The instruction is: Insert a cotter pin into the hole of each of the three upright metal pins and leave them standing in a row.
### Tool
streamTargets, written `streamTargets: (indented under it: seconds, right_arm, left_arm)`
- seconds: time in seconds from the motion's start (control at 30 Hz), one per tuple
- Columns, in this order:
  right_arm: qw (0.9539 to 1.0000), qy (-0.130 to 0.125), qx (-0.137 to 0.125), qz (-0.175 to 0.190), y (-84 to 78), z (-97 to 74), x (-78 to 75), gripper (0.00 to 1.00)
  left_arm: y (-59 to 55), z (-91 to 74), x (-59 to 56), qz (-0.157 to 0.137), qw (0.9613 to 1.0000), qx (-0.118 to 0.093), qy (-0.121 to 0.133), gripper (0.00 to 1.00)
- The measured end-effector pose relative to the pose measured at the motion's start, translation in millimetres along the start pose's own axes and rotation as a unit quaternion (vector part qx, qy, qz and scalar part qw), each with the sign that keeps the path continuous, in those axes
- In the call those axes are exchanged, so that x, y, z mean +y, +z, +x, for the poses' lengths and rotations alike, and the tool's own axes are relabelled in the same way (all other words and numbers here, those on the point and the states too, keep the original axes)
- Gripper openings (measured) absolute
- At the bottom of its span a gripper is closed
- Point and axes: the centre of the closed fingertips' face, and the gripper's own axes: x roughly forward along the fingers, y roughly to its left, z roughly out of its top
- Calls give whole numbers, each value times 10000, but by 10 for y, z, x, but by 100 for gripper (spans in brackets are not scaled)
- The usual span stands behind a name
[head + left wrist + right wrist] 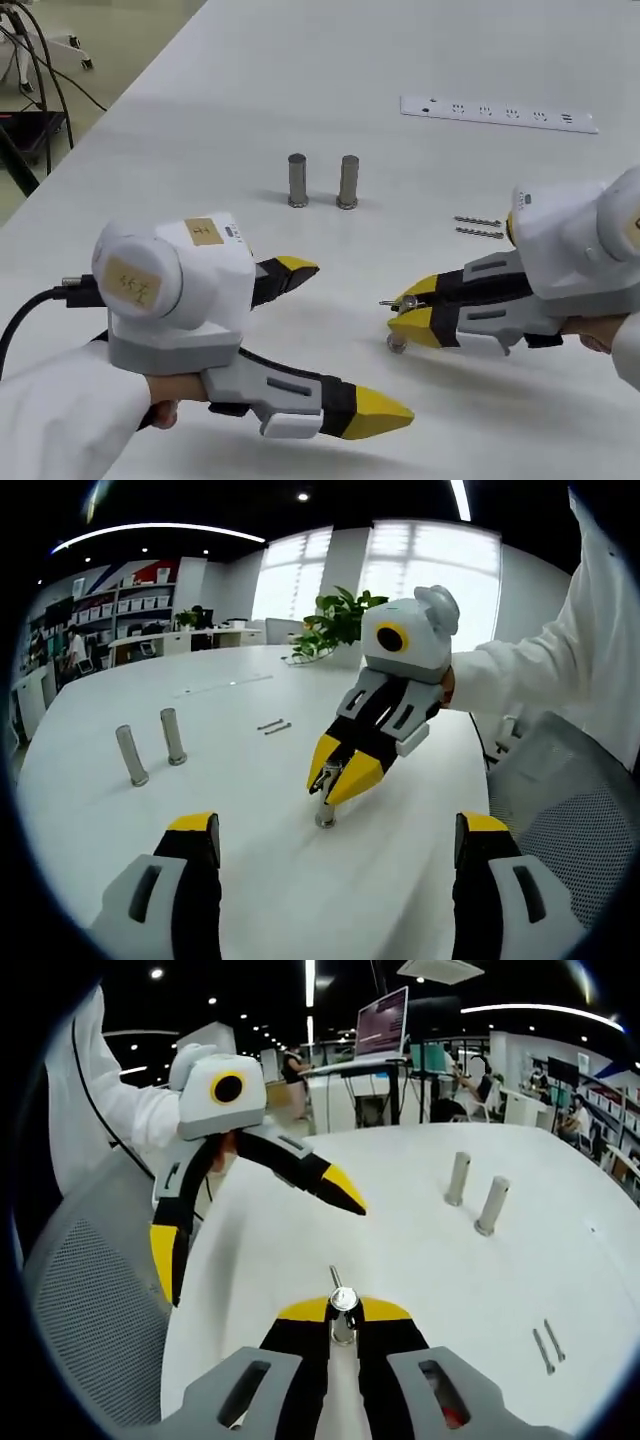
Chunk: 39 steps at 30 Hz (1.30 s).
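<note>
While closed on a short grey cylindrical metal pin (343,1325) near its top, holds it base-down on the white desk (300,80) with the right gripper (405,310). Thin wire (392,301) across the held pin's head, probably a cotter pin in the hole; too small to confirm. Left gripper (340,340) wide open, empty, hovering just left of the held pin. Two more upright grey metal pins (297,180) side by side farther back, well apart from both grippers. Two loose thin cotter pins (478,221) flat on the desk, right of that pair. White power strip (498,113) near the far edge.

Handling, judged: metal pins solid, stiff, heavy for their size, smooth and round, so slippery and tippy on the narrow base. Best taken on the shank below the hole, hole left clear. Cotter pins light, springy, hard to lift off a flat desk. Best taken by the looped head, legs free to aim at the hole.
</note>
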Motion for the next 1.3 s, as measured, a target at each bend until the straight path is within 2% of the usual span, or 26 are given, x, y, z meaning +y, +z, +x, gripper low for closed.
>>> streamTargets:
  seconds: [0.3,0.43,0.77,0.87,1.13,1.3]
  right_arm:
    - [9996,-289,-14,22,11,-139,-320,4]
    - [9995,-316,54,-64,-24,-152,-390,4]
    - [9996,-236,141,-99,-95,-110,-424,4]
    - [9997,-214,141,-59,-102,-102,-430,4]
    - [9997,-192,106,-52,-97,-80,-426,4]
    - [9998,-159,50,-116,-93,-74,-411,4]
  left_arm:
    - [4,13,-10,-88,10000,-19,21,97]
    - [-4,13,-3,-97,9999,0,35,97]
    - [-14,27,0,-165,9998,25,47,97]
    - [2,34,-18,-349,9994,-25,6,97]
    - [22,31,-7,-316,9995,-42,41,97]
    - [84,25,-22,-471,9987,-183,11,96]
